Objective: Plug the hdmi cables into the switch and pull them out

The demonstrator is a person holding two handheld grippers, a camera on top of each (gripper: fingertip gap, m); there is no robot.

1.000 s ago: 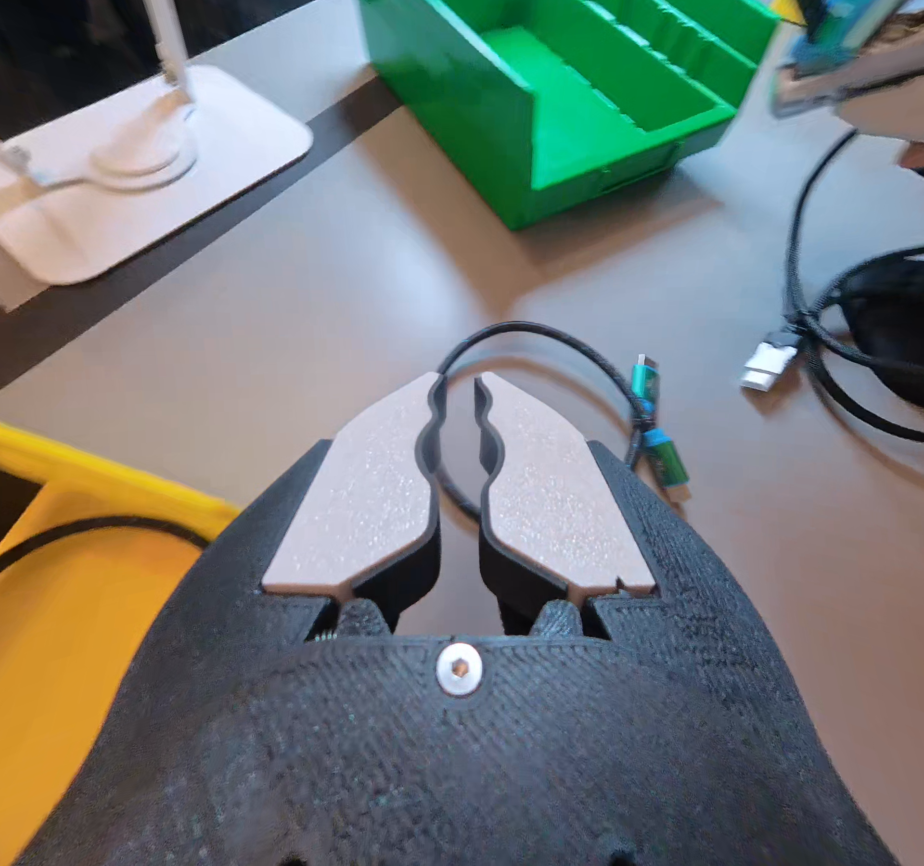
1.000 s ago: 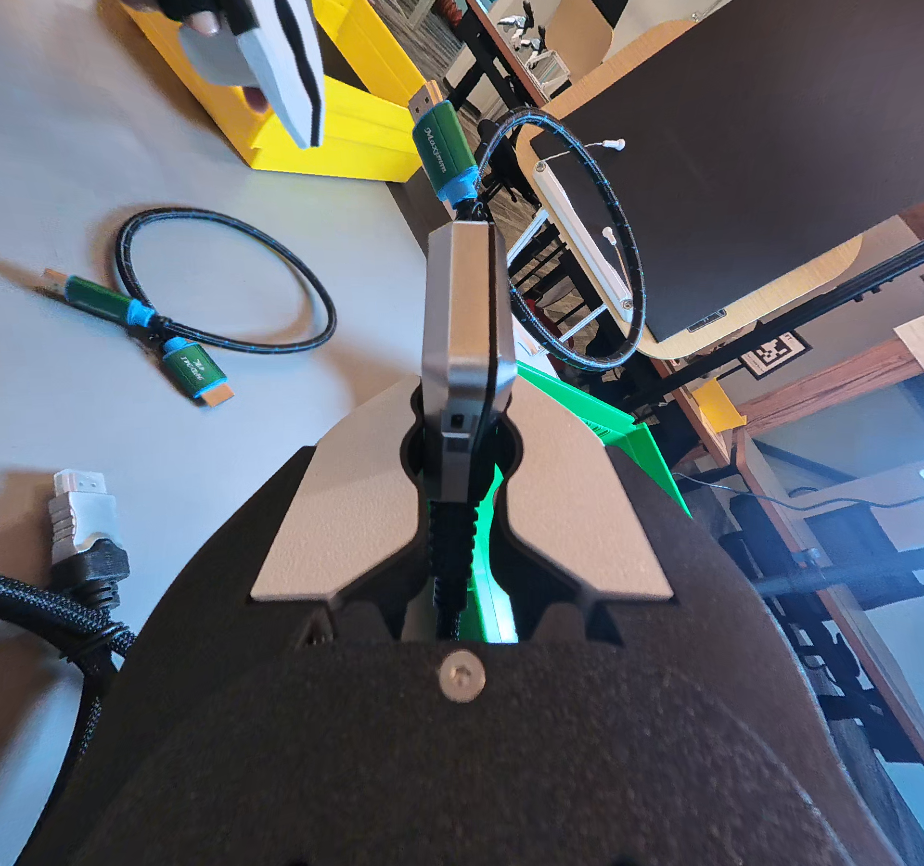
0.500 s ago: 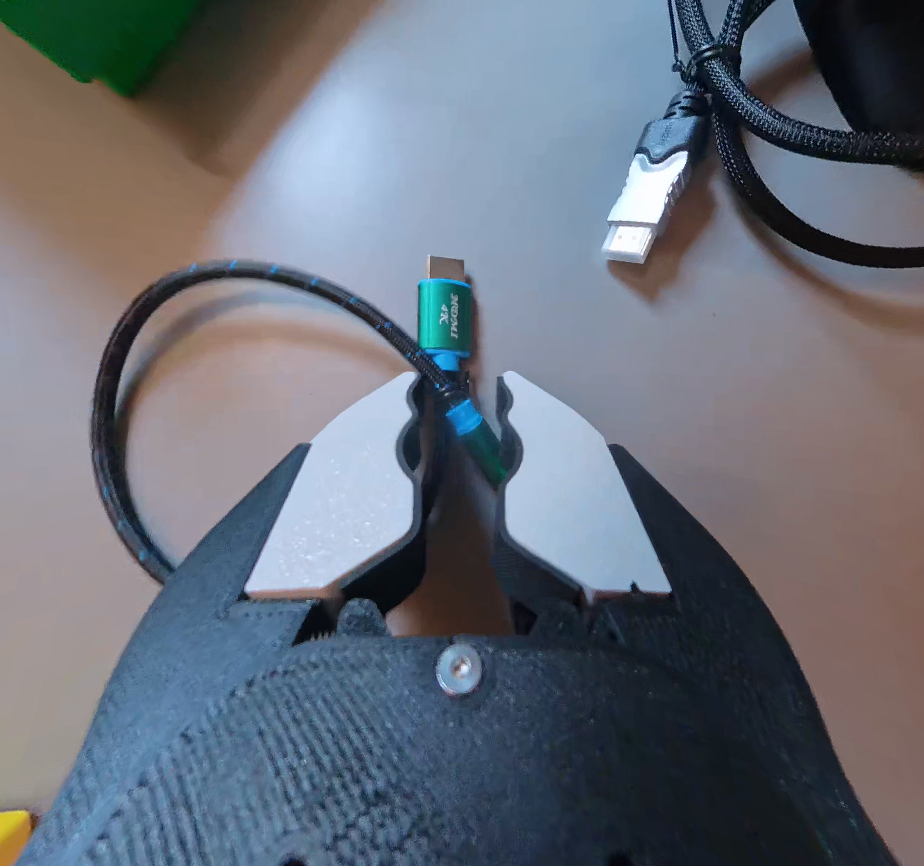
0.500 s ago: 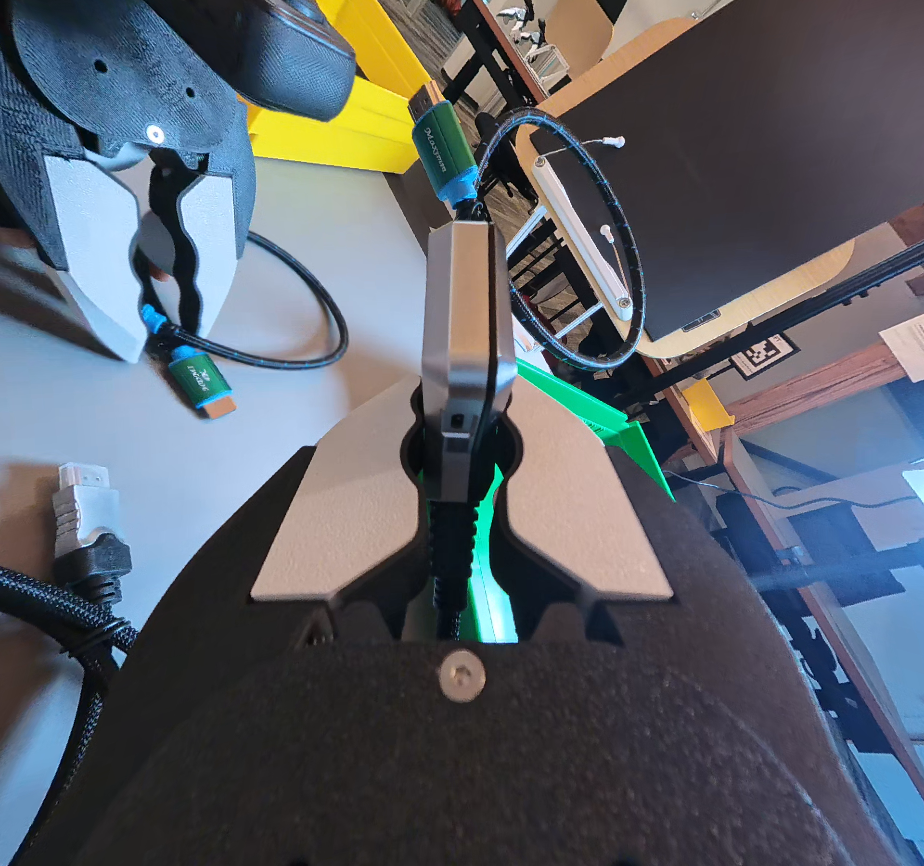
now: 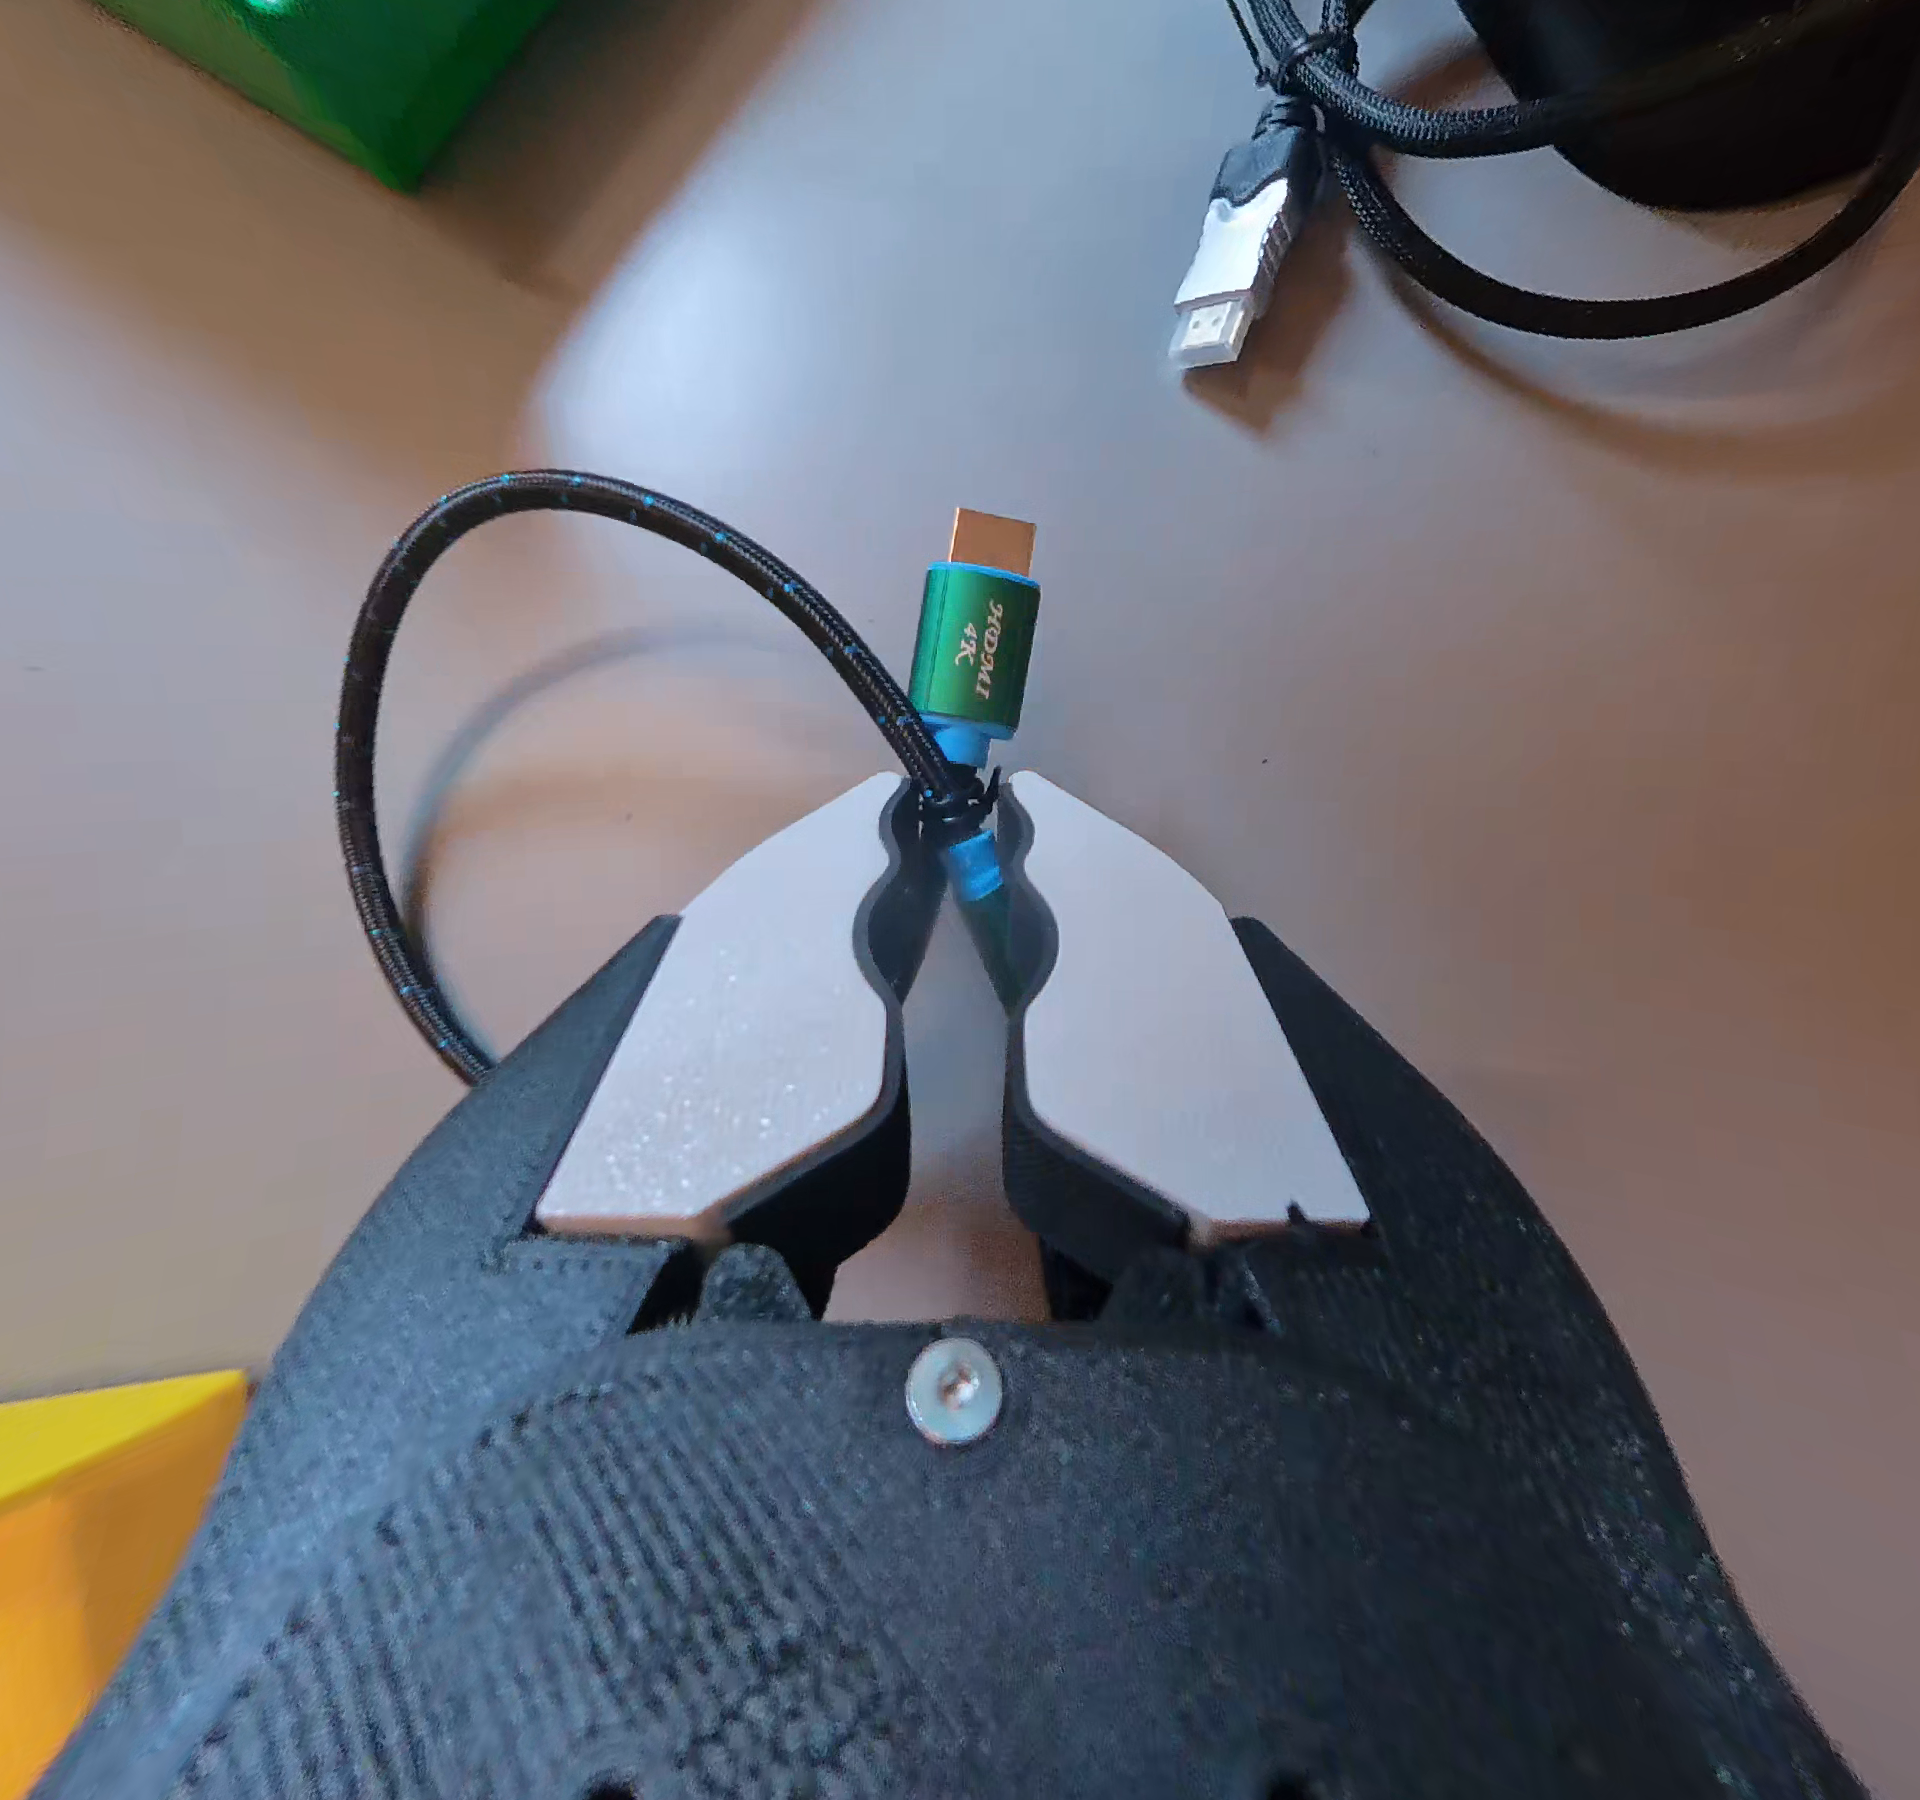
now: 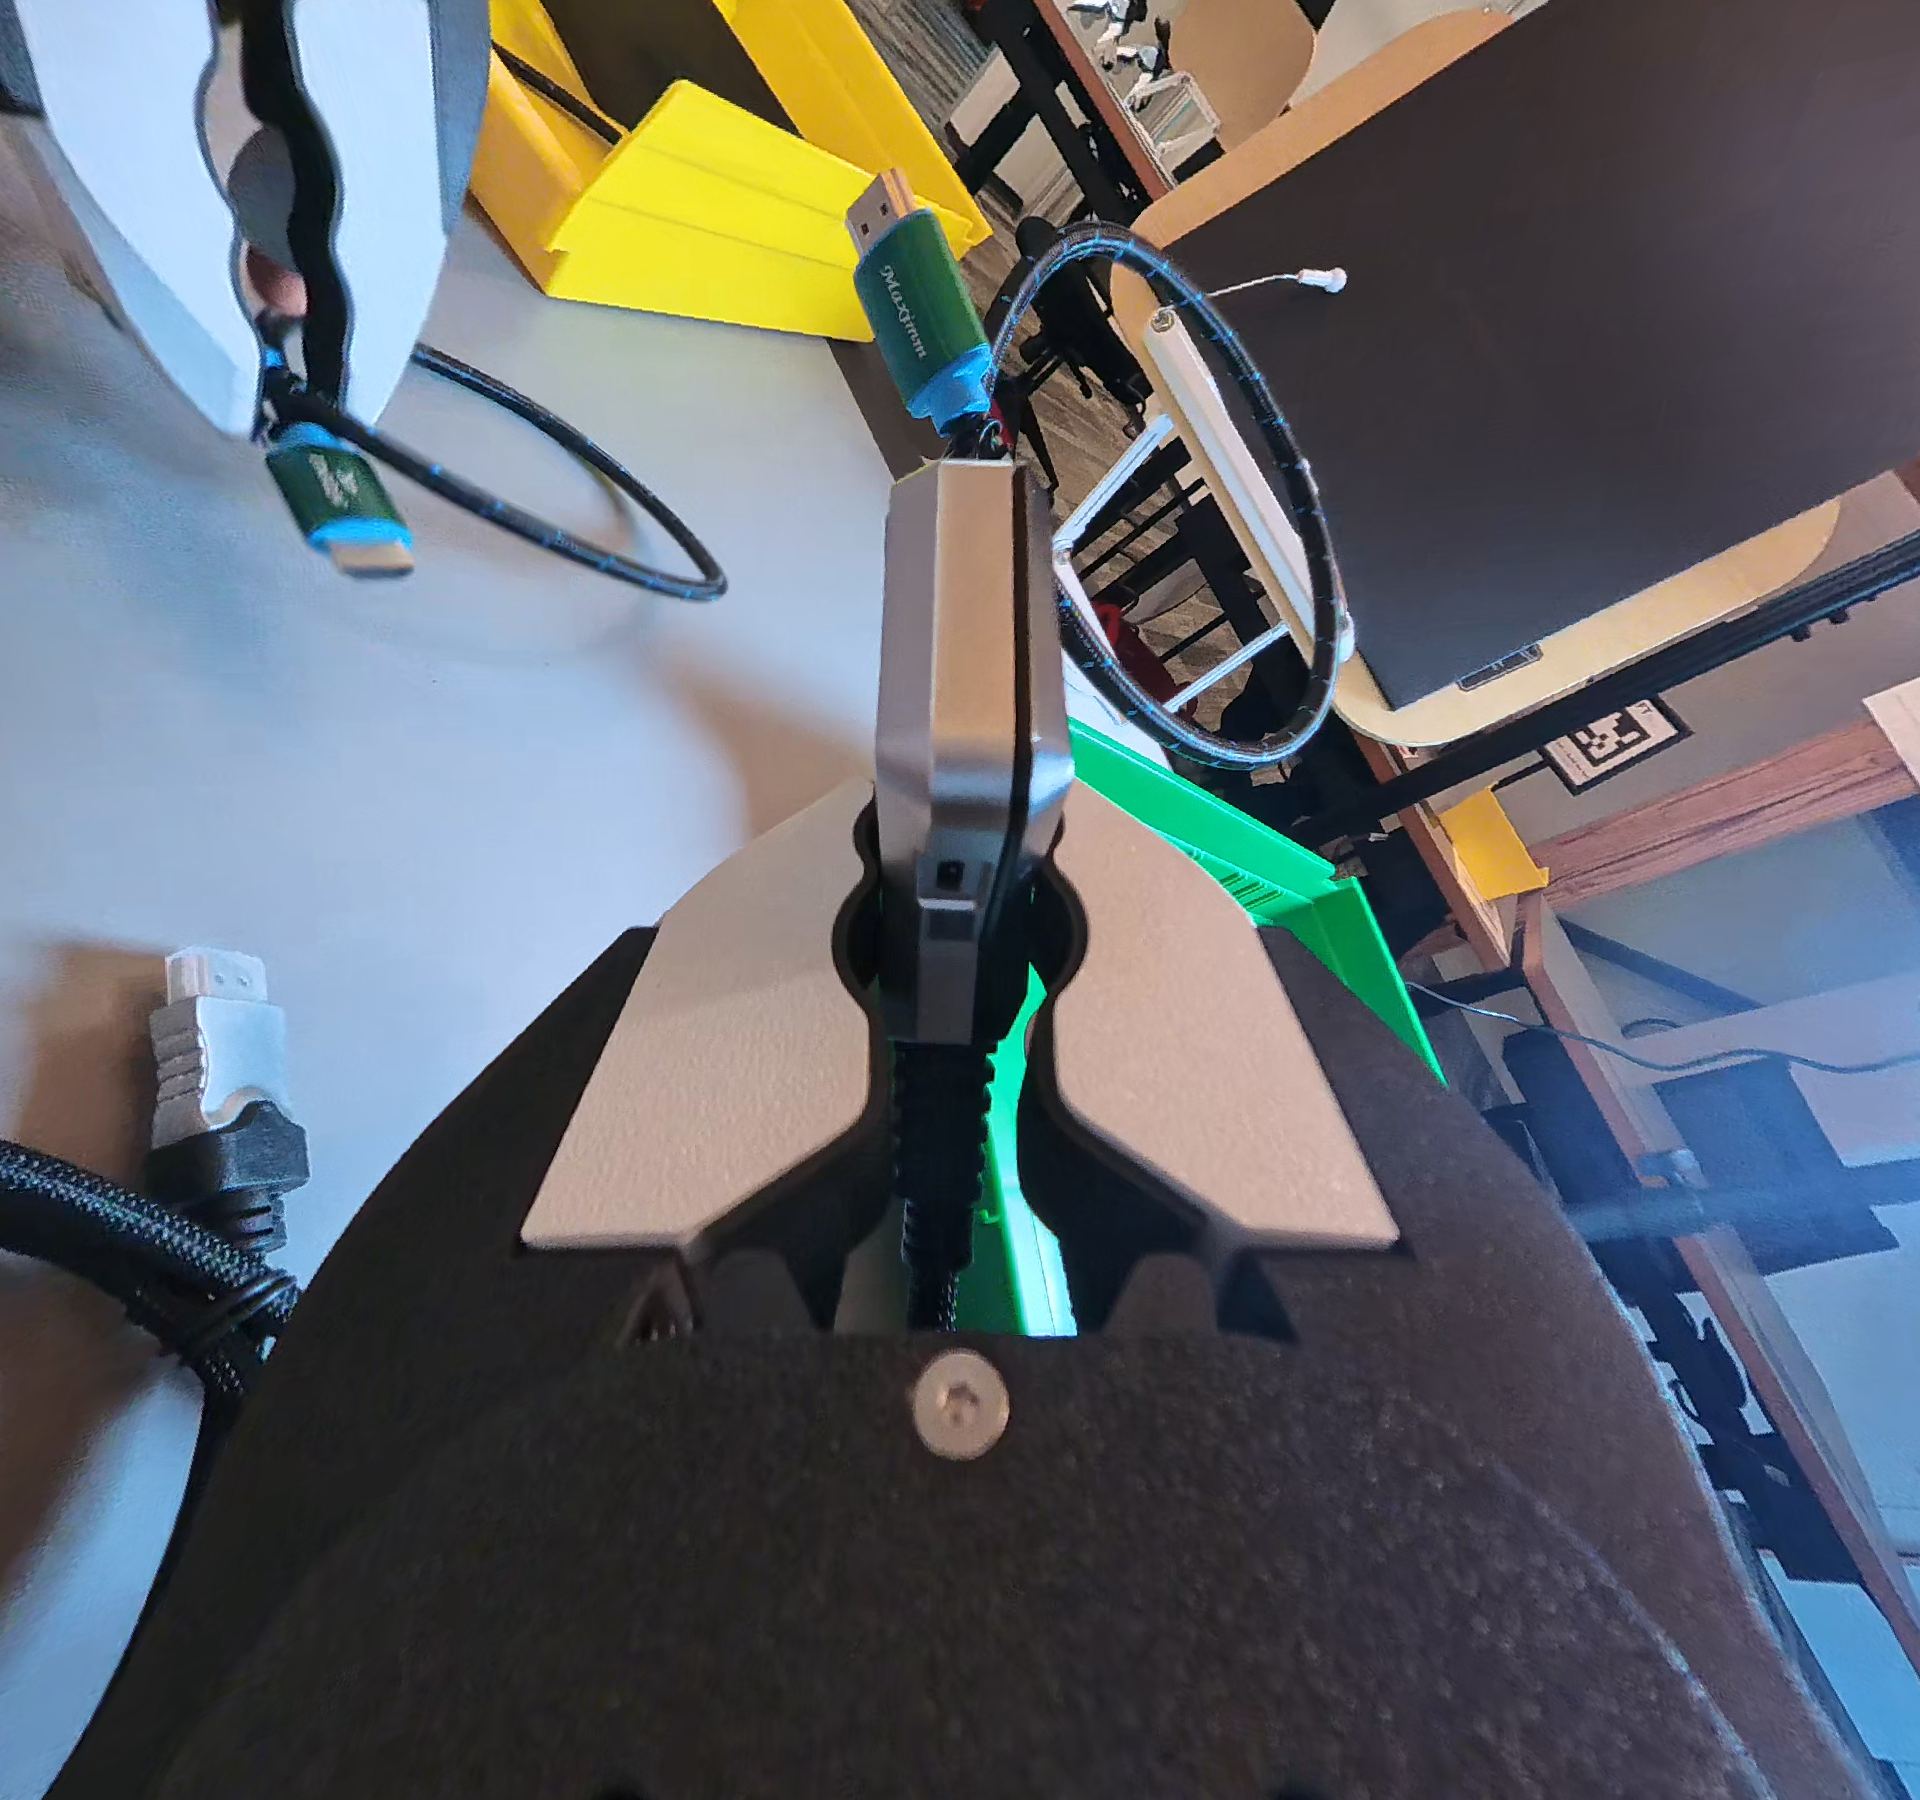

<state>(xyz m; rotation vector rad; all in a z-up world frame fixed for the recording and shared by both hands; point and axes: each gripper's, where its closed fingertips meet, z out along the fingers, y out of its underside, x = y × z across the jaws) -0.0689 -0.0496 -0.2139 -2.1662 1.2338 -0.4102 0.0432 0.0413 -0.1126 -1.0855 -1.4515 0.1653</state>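
on the grey desk (image 5: 1351,815), the left gripper (image 5: 951,794) pinches a green-plugged hdmi cable (image 5: 971,654) lifted off the surface, its second plug mostly hidden between the fingers. the right gripper (image 6: 961,815) clamps the grey switch (image 6: 951,711) upright, its far ports out of sight.

Two close tool-mounted views, left downward, right outward; shared silver plug (image 5: 1226,280).
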